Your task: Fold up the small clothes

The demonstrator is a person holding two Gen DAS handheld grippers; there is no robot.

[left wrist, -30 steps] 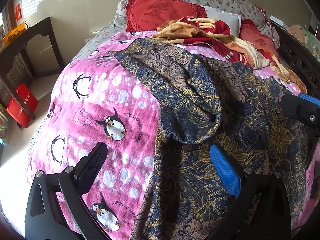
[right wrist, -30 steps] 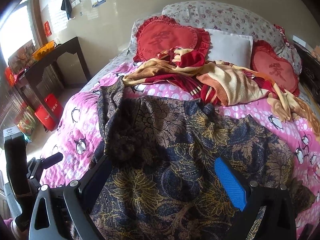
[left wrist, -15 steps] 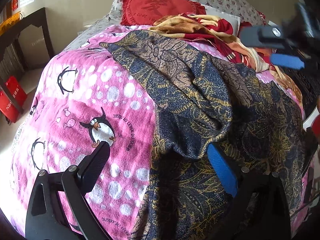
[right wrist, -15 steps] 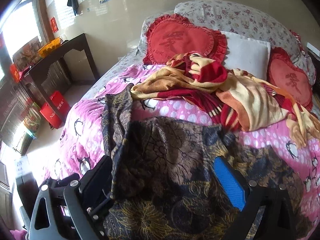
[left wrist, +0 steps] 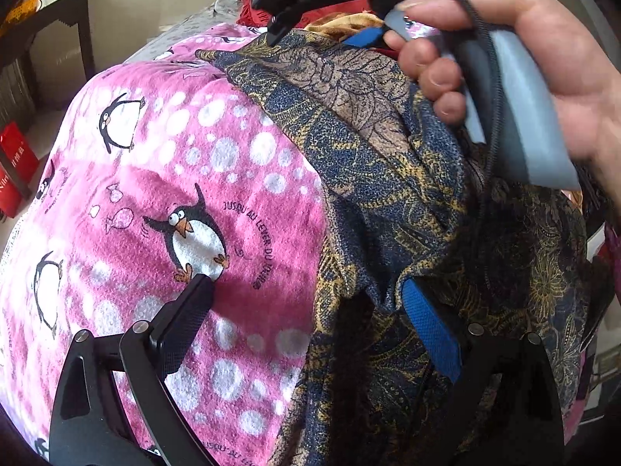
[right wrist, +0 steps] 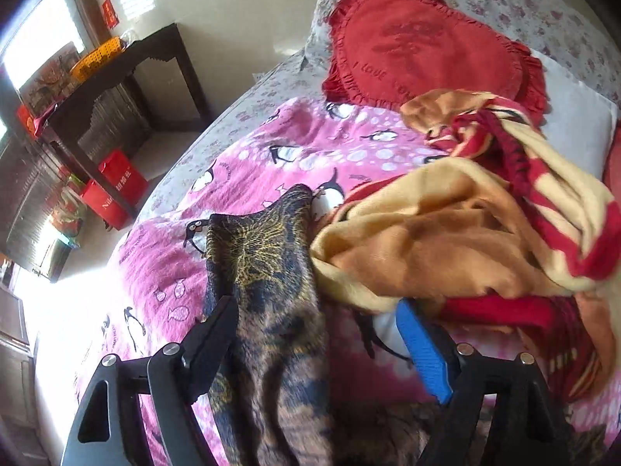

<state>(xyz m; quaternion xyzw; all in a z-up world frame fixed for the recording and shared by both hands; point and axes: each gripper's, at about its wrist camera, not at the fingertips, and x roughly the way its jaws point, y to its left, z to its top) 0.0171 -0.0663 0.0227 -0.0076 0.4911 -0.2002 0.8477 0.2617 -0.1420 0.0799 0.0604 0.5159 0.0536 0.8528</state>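
The patterned garment (left wrist: 388, 178) lay spread on the pink penguin blanket (left wrist: 174, 178) covering the bed, dark blue with gold and brown print. One long strip of it, a sleeve or leg by the look of it, ran away toward the pillows and ended in a narrow tip.

The right hand-held gripper (right wrist: 316, 334) sat over that strip with its fingers spread wide. The strip passed between them, hugging the black finger (right wrist: 211, 334), while the blue finger (right wrist: 423, 349) stood over the blanket just beside a heap of tan and red cloth (right wrist: 465, 233). The strip's long axis ran nearly straight ahead of this hand-held gripper, so a closing pinch would likely catch it across its width.

The left hand-held gripper (left wrist: 306, 310) was also wide and holding nothing, straddling the garment's near edge: its black finger over bare blanket, its blue finger against a fold. In the left wrist view the person's right hand (left wrist: 543, 58) reached over the garment, making the right side the nearer one to the far tip.
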